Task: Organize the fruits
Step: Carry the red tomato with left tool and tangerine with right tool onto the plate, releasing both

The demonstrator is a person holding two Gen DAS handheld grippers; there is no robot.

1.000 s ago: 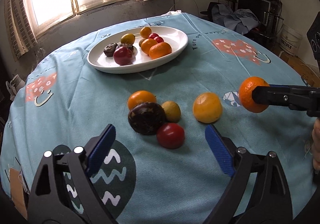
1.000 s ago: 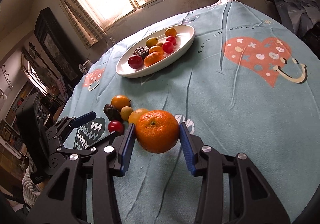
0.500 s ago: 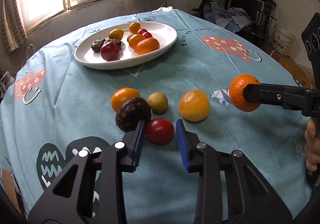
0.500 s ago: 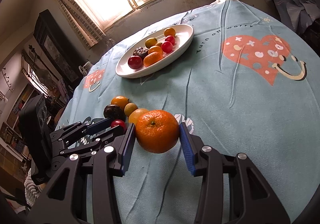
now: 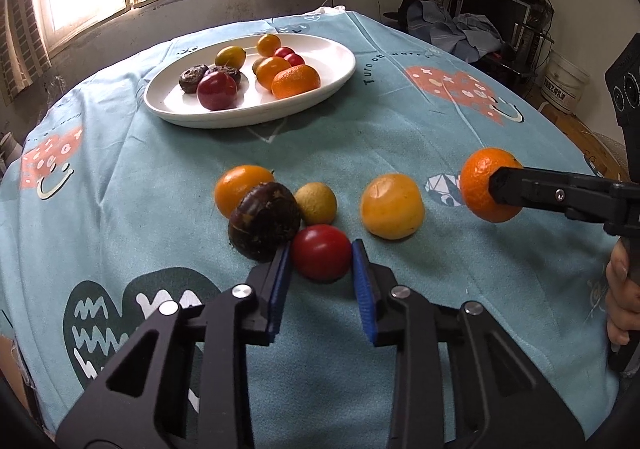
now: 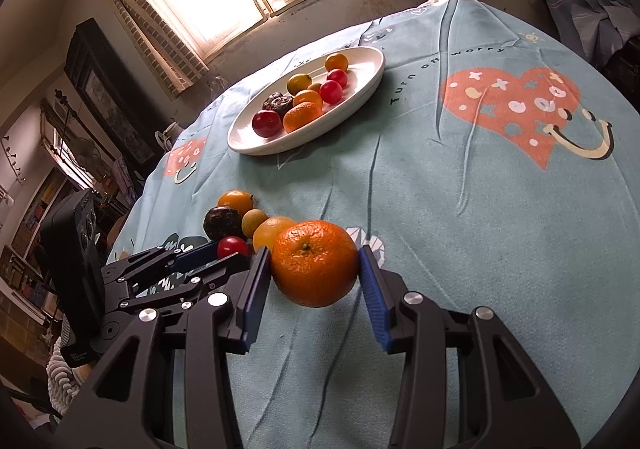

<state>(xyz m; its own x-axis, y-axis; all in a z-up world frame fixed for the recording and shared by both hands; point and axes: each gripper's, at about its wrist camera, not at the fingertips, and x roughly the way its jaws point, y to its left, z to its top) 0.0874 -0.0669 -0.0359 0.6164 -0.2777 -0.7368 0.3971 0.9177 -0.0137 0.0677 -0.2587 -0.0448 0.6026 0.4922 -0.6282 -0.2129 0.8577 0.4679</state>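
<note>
My left gripper [image 5: 320, 255] is shut on a red tomato [image 5: 320, 252] that rests on the cloth. Just beyond it lie a dark brown fruit [image 5: 264, 220], an orange fruit [image 5: 242, 189], a small yellow-green fruit [image 5: 316, 203] and a yellow-orange fruit [image 5: 392, 206]. My right gripper [image 6: 314, 269] is shut on an orange tangerine [image 6: 314, 263] and holds it above the table; it also shows in the left wrist view [image 5: 486, 185]. A white oval plate [image 5: 336, 79] at the far side holds several fruits.
The round table wears a teal cloth [image 5: 400, 137] with heart prints. A window is behind the plate. Dark furniture and a white bucket [image 5: 566, 83] stand at the right beyond the table edge.
My left gripper moved forward and closed from wide open onto the red tomato. My right gripper kept holding the tangerine, nearly still.
</note>
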